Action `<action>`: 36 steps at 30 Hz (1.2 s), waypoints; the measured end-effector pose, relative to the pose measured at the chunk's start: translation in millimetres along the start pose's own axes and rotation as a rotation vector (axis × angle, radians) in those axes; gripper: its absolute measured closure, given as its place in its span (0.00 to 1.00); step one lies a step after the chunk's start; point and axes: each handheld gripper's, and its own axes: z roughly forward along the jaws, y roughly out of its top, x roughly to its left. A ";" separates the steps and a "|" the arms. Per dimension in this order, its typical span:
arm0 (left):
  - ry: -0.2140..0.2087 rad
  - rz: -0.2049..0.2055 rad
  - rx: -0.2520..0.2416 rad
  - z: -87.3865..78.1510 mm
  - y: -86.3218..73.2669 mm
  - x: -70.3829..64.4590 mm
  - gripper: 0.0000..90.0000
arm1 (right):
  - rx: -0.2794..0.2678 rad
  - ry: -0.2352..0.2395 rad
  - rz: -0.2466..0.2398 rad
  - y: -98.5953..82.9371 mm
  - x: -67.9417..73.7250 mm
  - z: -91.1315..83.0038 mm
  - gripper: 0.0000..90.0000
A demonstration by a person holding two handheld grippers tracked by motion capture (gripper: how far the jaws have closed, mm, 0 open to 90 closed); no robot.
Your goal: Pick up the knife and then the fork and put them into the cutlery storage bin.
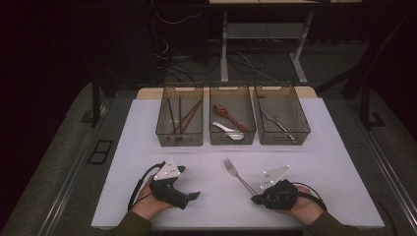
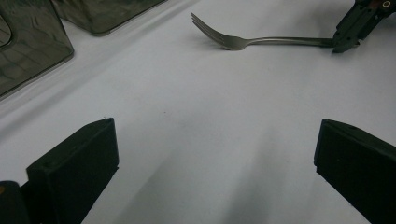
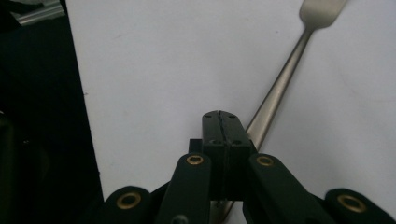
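Note:
A metal fork (image 1: 237, 174) lies flat on the white table (image 1: 314, 162), tines toward the baskets. My right gripper (image 1: 255, 199) is at its handle end. In the right gripper view the gripper (image 3: 222, 122) has its jaws pressed together, and the fork handle (image 3: 280, 88) runs under and beside them, not between them. The left gripper view shows the fork (image 2: 261, 42) with the right gripper's tip (image 2: 346, 43) touching its handle. My left gripper (image 1: 193, 195) rests at the front left. It stands wide open (image 2: 215, 135) over bare table.
Three dark mesh baskets stand in a row at the back. The left basket (image 1: 180, 143) holds chopsticks (image 1: 179, 115). The middle basket (image 1: 232, 143) holds a red spoon (image 1: 228, 115) and a pale spoon (image 1: 228, 132). The right basket (image 1: 282, 143) holds a metal utensil (image 1: 278, 123).

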 end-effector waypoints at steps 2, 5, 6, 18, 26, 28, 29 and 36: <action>0.000 0.000 0.000 0.0 0.0 0.0 0.00 | 0.009 -0.027 -0.010 -0.6 -1.7 -1.0 0.99; 0.000 -0.001 -0.003 -0.1 0.1 0.0 0.00 | 0.014 -0.042 -0.005 -2.0 -4.8 -2.9 0.99; 0.000 -0.001 -0.003 -0.1 0.0 0.0 0.00 | 0.015 -0.048 -0.002 -2.5 -6.0 -3.6 0.99; 0.000 -0.002 -0.003 0.5 0.3 -0.5 0.00 | 0.023 -0.141 0.054 -9.7 -27.3 -12.3 0.99; -0.002 0.000 -0.002 0.9 0.3 -0.2 0.00 | 0.012 -0.117 0.085 -8.3 -33.0 -15.3 0.97; -0.002 0.000 0.000 1.2 0.3 -0.1 0.00 | 0.014 -0.090 0.095 -4.5 -35.4 -17.2 0.90; -0.001 -0.001 0.000 1.3 0.4 -0.1 0.00 | 0.025 -0.088 0.092 -1.6 -36.5 -17.7 0.89; -0.003 0.000 0.000 1.4 0.5 -0.2 0.00 | 0.087 -0.089 0.082 24.0 -49.3 -17.6 0.79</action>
